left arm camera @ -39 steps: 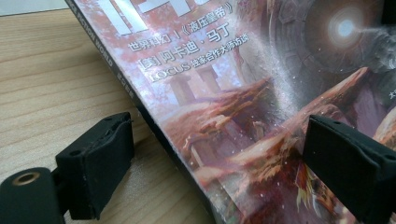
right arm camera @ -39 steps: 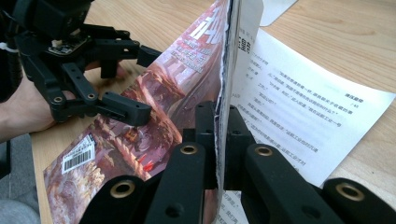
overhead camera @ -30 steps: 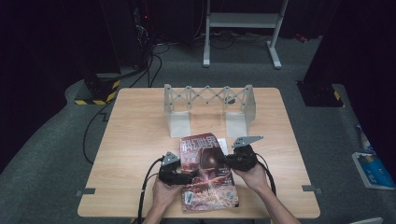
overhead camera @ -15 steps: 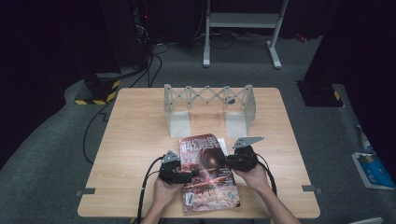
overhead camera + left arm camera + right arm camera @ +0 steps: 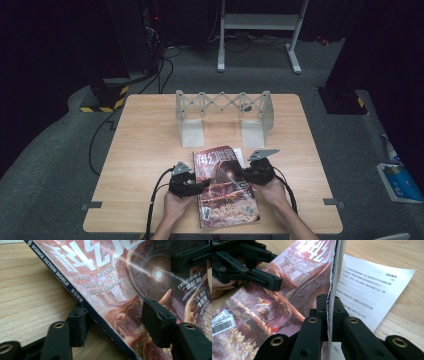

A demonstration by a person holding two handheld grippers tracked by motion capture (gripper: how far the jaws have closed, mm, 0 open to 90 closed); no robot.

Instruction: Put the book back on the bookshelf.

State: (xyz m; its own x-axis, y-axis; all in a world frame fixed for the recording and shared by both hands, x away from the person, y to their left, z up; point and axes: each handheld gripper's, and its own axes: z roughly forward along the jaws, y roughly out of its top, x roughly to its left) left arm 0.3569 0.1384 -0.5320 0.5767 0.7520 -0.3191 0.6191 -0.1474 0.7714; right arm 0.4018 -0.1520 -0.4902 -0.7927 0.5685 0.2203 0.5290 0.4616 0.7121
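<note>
Right gripper (image 5: pixel 329 312) clamped on the raised edge of a magazine (image 5: pixel 225 185) lying near the table's (image 5: pixel 150 145) front edge; left gripper (image 5: pixel 117 322), jaws just closing, straddles its spine without pressing; loose printed sheet (image 5: pixel 367 290) beneath.

A magazine (image 5: pixel 226 186) lies on the table (image 5: pixel 145 150) at its near edge, between the left gripper (image 5: pixel 192 185) and the right gripper (image 5: pixel 251 172). A loose sheet (image 5: pixel 372 287) lies under its right side. Behind it stands a folding rack (image 5: pixel 223 111).
</note>
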